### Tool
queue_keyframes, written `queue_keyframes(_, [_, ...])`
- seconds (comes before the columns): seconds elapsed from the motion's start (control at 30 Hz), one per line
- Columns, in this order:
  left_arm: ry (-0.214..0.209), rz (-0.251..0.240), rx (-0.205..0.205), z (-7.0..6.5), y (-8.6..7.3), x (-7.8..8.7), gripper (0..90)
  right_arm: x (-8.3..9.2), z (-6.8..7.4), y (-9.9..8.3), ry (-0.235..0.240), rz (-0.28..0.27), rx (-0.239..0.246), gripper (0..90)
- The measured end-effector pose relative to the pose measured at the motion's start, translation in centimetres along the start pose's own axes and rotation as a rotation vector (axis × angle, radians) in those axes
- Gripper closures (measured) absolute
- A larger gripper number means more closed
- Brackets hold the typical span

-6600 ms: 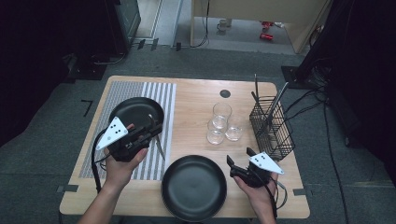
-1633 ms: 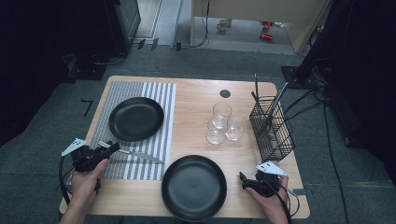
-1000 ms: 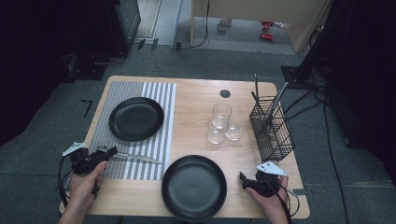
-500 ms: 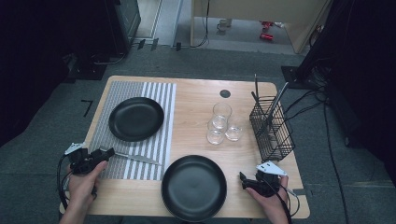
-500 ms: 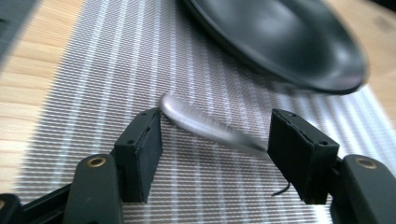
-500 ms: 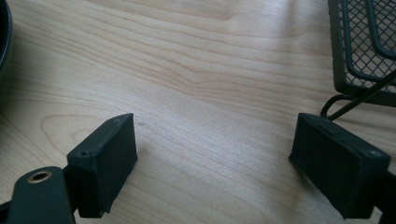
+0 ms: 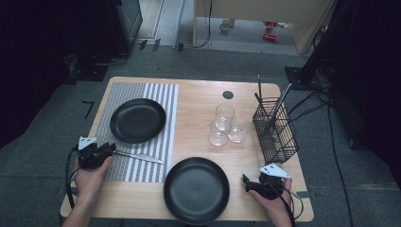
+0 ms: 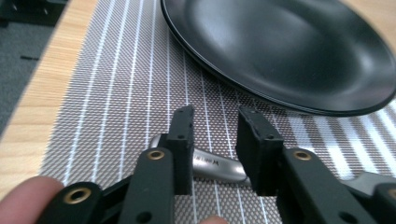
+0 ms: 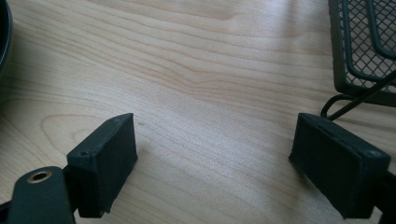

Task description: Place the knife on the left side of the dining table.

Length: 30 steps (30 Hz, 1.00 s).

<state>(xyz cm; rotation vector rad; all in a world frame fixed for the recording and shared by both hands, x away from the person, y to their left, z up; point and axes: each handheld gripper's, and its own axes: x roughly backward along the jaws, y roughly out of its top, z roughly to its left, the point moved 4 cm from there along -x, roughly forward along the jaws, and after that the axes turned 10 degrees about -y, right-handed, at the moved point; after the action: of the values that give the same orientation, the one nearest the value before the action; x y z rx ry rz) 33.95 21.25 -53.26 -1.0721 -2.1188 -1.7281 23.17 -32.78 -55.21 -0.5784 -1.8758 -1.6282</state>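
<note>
Steel knife (image 7: 138, 156) lies on the striped mat (image 7: 161, 101), below the far plate (image 7: 137, 120). We note the left gripper (image 8: 215, 142) has drawn back to the handle end, jaws parted astride it. Right gripper (image 9: 212, 158) unchanged, jaws wide apart over bare table (image 9: 210, 70) beside the wire basket (image 7: 275, 127).

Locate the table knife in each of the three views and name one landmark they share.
High view: the knife lies on the striped placemat, handle toward the left gripper.
Left gripper view: its handle sits between the open jaws.
Right gripper view: not in it.
Shared landmark: the wooden table.
</note>
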Motion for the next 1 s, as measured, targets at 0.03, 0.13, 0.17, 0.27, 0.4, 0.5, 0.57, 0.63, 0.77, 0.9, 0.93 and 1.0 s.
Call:
queue_keyframes(0.03, [0.006,0.017,-0.011,0.0,0.0,-0.3,68.8,0.0,0.0,0.0,0.000,0.000,0.000,13.6])
queue_keyframes(0.13, [0.025,0.031,-0.060,-0.3,-0.1,-0.7,69.8,0.0,0.0,0.0,0.001,-0.001,-0.001,13.6])
queue_keyframes(0.17, [0.025,0.042,-0.076,-0.5,-0.2,-0.7,70.0,0.0,0.0,0.0,0.001,-0.001,-0.001,13.5])
queue_keyframes(0.27, [0.037,0.063,-0.119,-0.8,-0.6,-0.5,68.5,0.0,0.0,0.0,0.001,0.000,0.001,13.5])
queue_keyframes(0.4, [0.048,0.073,-0.140,-1.1,-1.0,-0.4,59.7,0.0,0.0,0.0,0.001,-0.002,0.003,13.6])
queue_keyframes(0.5, [0.060,0.077,-0.137,-1.5,-1.0,-0.7,51.7,0.0,0.0,0.0,0.001,-0.002,0.003,13.6])
queue_keyframes(0.57, [0.078,0.087,-0.154,-1.9,-0.9,-1.0,48.9,0.0,0.0,0.0,0.001,-0.002,0.003,13.5])
queue_keyframes(0.63, [0.090,0.095,-0.169,-2.3,-0.9,-1.3,43.4,0.0,0.0,0.0,0.001,-0.002,0.003,13.6])
queue_keyframes(0.77, [0.101,0.100,-0.189,-2.9,-1.0,-1.5,40.7,0.0,0.0,0.0,0.001,-0.002,0.003,13.5])
queue_keyframes(0.9, [0.101,0.100,-0.204,-3.0,-1.1,-1.4,40.0,0.0,0.0,0.0,0.001,-0.002,0.003,13.5])
queue_keyframes(0.93, [0.100,0.099,-0.208,-3.0,-1.1,-1.3,40.1,0.0,0.0,0.0,0.001,-0.002,0.003,13.5])
queue_keyframes(1.0, [0.093,0.098,-0.228,-3.2,-1.3,-1.2,40.1,0.0,0.0,0.0,0.001,-0.002,0.003,13.5])
